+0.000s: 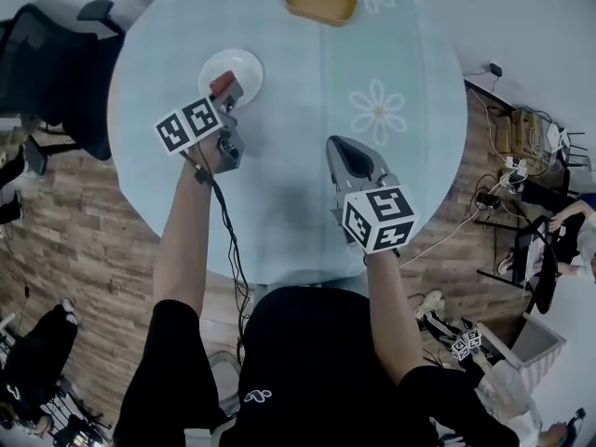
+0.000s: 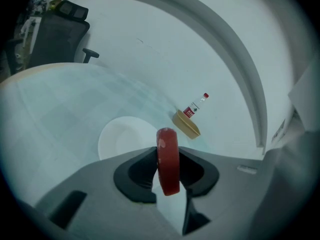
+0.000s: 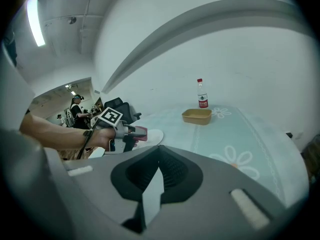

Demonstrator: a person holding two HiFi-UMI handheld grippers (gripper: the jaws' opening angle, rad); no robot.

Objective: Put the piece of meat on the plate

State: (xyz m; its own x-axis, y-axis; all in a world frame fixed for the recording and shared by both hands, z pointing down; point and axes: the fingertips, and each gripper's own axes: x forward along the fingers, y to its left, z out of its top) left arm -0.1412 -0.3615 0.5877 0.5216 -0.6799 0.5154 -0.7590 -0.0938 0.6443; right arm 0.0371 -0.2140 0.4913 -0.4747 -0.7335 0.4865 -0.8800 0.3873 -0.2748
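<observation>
A red slice of meat [image 2: 168,160] stands on edge between the pads of my left gripper [image 2: 168,171], which is shut on it. In the head view that gripper [image 1: 226,89] holds the meat [image 1: 220,83] over the near rim of the small white plate [image 1: 235,66] at the table's left. The plate [image 2: 122,139] lies just ahead of the jaws and has nothing on it. My right gripper [image 1: 338,144] hovers over the table's middle, its jaws shut with nothing in them [image 3: 159,150]. It sees the left gripper [image 3: 129,132] with the meat [image 3: 141,131] by the plate [image 3: 154,135].
A yellow tray [image 1: 320,1] sits at the table's far side, with a red-capped bottle [image 3: 202,98] behind it. A black office chair [image 1: 56,73] stands left of the round table [image 1: 391,54]. Cables and a rack [image 1: 521,156] lie on the wooden floor at the right.
</observation>
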